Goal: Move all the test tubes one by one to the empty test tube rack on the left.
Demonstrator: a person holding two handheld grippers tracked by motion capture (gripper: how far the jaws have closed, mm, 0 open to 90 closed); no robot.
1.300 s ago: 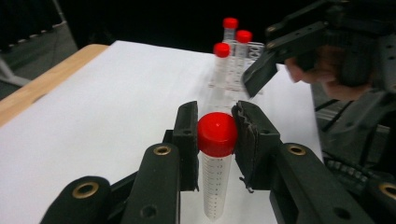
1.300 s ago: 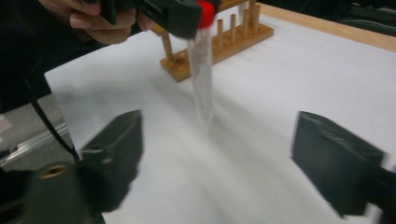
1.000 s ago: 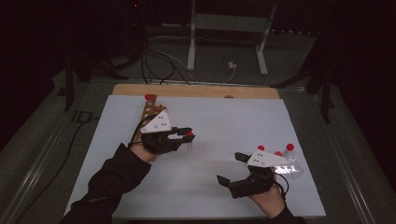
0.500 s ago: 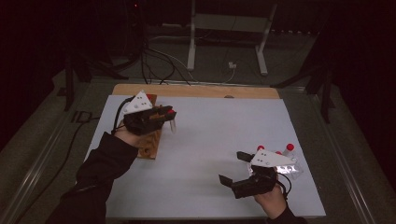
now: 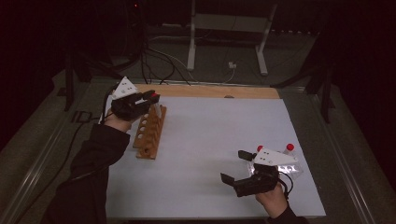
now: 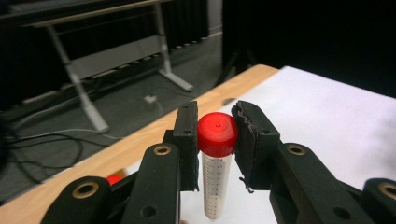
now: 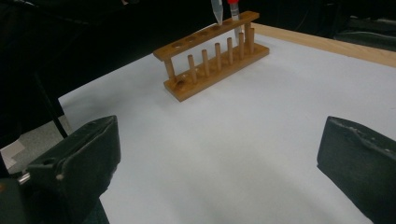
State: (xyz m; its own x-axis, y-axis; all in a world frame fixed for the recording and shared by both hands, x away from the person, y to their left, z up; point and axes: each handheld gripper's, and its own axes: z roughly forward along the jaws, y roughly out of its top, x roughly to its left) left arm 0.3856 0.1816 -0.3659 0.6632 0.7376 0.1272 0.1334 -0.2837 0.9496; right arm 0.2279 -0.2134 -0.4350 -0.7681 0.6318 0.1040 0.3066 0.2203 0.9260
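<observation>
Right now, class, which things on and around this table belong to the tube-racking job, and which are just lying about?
Part of the job:
- red-capped tube, clamped in the left tongs
- wooden rack, one capped tube already standing in it
- spare tubes beside the right tongs, which are open

Lying about:
- metal stand and cables on the floor beyond the table

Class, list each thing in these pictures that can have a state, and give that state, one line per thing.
Left gripper: shut on the tube.
Red-capped clear plastic tube: capped, held upright above the rack.
Right gripper: open, nothing between its jaws.
Brown wooden tube rack: upright on the white table; one capped tube already stands in it.
</observation>
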